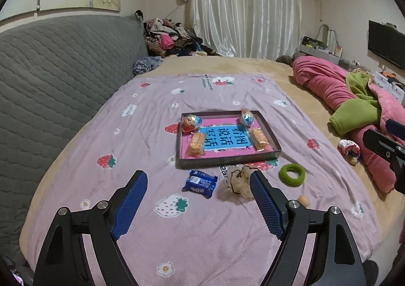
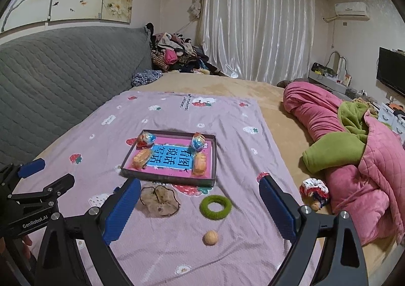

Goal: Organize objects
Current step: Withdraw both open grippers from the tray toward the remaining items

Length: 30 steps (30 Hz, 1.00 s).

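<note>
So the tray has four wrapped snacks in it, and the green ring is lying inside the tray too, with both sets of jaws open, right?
Not quite. The green ring lies on the purple blanket in front of the tray, not inside it; the right wrist view shows this clearly. The rest holds: four wrapped snacks sit in the tray, and the left gripper and right gripper both have open jaws.

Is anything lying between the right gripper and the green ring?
Nothing visible does. The green ring lies on bare blanket ahead of the open right gripper; the beige scrunchie sits left, the small ball nearer.
</note>
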Each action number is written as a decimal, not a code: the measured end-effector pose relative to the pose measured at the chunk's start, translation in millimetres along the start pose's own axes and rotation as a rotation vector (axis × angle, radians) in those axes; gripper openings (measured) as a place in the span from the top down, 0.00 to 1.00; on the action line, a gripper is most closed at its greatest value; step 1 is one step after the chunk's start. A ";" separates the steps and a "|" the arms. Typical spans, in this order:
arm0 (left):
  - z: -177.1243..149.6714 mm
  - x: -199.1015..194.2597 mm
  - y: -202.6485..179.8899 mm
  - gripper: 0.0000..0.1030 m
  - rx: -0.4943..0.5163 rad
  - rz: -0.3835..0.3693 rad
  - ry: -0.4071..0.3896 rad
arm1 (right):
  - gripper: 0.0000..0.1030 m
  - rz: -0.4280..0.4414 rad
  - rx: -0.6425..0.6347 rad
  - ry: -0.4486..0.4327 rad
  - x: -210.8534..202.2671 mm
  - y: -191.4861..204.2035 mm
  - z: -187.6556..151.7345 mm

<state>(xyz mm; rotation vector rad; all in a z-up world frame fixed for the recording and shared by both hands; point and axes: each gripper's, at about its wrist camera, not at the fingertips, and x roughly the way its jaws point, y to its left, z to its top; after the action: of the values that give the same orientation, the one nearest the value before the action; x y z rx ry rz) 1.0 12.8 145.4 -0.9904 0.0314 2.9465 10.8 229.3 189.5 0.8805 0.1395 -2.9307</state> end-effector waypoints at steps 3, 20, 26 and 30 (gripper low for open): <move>-4.2 1.0 -4.7 0.18 0.002 -0.011 0.007 | 0.08 -0.004 0.008 0.011 0.4 -4.2 -6.8; -31.5 26.1 -29.8 0.18 0.024 -0.051 0.061 | 0.08 0.007 0.030 0.051 15.6 -11.8 -42.7; -39.7 41.0 -38.3 0.18 0.034 -0.064 0.082 | 0.08 -0.004 0.023 0.073 30.0 -14.4 -56.1; -44.2 54.4 -43.2 0.18 0.043 -0.070 0.110 | 0.08 -0.007 0.029 0.102 42.2 -17.9 -64.6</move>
<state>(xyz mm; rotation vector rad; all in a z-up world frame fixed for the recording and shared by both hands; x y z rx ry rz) -14.0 56.1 77.0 -1.1222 0.0609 2.8138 9.2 252.2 113.6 1.0362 0.1069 -2.9012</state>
